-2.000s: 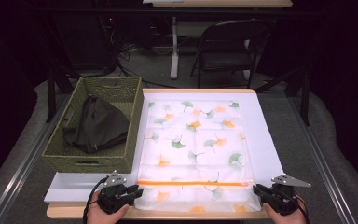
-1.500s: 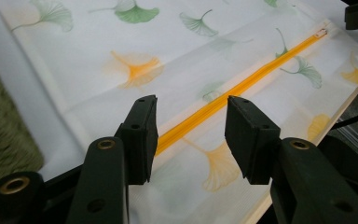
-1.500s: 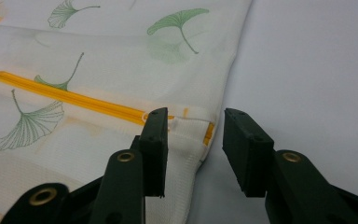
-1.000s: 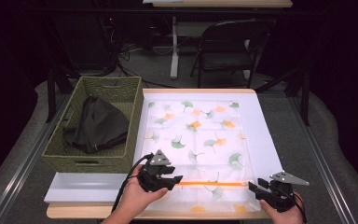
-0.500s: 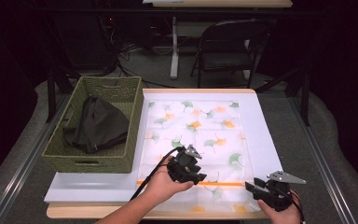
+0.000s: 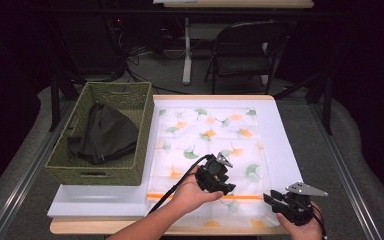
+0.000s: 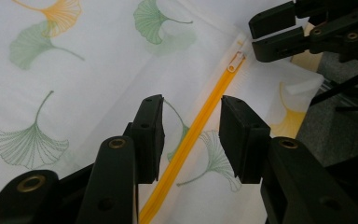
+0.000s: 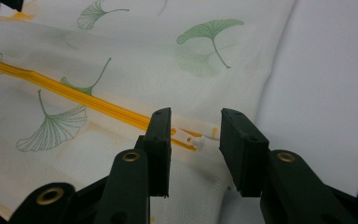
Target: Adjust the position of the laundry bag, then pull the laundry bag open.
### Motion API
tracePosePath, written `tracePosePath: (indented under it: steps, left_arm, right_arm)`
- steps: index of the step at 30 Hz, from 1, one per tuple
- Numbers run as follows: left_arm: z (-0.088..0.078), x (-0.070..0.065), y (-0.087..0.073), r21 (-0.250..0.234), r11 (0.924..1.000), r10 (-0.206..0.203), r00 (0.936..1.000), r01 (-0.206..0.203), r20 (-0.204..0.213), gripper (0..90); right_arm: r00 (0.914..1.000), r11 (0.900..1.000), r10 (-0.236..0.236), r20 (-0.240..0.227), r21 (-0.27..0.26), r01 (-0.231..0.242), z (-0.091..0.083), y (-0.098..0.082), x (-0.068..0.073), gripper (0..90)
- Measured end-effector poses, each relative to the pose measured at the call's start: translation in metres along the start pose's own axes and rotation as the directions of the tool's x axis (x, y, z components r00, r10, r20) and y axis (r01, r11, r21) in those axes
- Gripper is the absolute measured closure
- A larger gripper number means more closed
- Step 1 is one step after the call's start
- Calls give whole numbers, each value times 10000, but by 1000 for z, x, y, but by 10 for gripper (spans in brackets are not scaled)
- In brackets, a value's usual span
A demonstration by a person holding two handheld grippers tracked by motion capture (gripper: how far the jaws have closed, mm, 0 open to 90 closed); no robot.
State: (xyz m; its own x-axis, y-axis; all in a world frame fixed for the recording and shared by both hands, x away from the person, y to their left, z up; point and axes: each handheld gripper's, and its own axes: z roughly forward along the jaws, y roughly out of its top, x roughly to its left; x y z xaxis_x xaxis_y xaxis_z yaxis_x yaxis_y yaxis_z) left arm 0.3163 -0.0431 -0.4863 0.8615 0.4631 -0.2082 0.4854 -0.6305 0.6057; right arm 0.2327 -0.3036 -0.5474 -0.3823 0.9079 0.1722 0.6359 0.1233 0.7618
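My black grippers (image 6: 232, 189) hover over a white cloth (image 6: 207, 135) printed with green and orange ginkgo leaves, with an orange zipper (image 7: 200, 122); olive basket (image 6: 75, 170).

The high view is split between a brightly lit table (image 6: 285, 150) and a dark surround, where the floor and the folding chair (image 6: 245, 50) are barely made out. The light is cast from above onto the white patterned cloth (image 6: 205, 135), which is nearly washed out, with the paler prints weakened. A soft shadow is held inside the woven basket (image 6: 130, 165), and the dark fabric (image 6: 102, 135) in it is rendered almost without detail. The picture is slightly soft and grainy. In the left gripper view and the right gripper view the cloth is evenly lit; the near black jaws are blurred, and dim sheen is seen on them.
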Motion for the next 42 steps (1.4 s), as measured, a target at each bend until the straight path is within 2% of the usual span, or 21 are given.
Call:
tracePosePath:
  steps: [5, 6, 11, 16, 22, 26, 30, 31, 36, 40, 42]
  left_arm:
    - [0, 0, 0, 0, 10000, 0, 10000, 0, 0, 621]
    - [15, 0, 5, 394, 9987, -339, 9979, 317, 560, 621]
    - [23, -6, 8, 568, 9983, -173, 9991, 152, 375, 605]
    - [30, -8, 11, 522, 9981, -341, 9988, 321, 365, 583]
    - [37, -10, 13, 546, 9979, -363, 9985, 340, 411, 610]
    - [44, -12, 14, 662, 9975, -248, 9994, 231, 243, 631]
    - [49, -15, 16, 580, 9980, -260, 9989, 238, 378, 642]
    - [50, -16, 17, 665, 9977, -160, 9990, 132, 425, 644]
    - [60, -22, 19, 787, 9967, -231, 9976, 178, 660, 655]
    - [69, -28, 20, 1054, 9944, 52, 9976, -126, 695, 669]
    - [73, -30, 21, 1117, 9936, 59, 9972, -142, 743, 675]
  right_arm:
    - [10000, 10000, 54, -18, 42, -54, 0, 0, 0, 637]
    - [10000, 10000, 54, -18, 42, -54, 0, 0, 0, 637]
    - [9997, 9994, 262, -21, 211, -262, 3, 3, -2, 621]
    - [9980, 9976, 628, -84, 313, -625, 5, 5, -3, 619]
    - [9969, 9965, 775, -94, 317, -772, 6, 7, -4, 626]
    - [9955, 9950, 940, -97, 354, -936, 6, 7, -8, 632]
    - [9943, 9939, 1061, -39, 309, -1059, 6, 7, -11, 643]
    - [9940, 9936, 1095, -54, 294, -1093, 6, 7, -11, 648]
    - [9901, 9898, 1401, 3, 248, -1400, 6, 8, -15, 652]
    - [9882, 9877, 1530, 17, 309, -1530, 6, 7, -17, 652]
    - [9863, 9858, 1648, -3, 315, -1647, 5, 6, -19, 650]
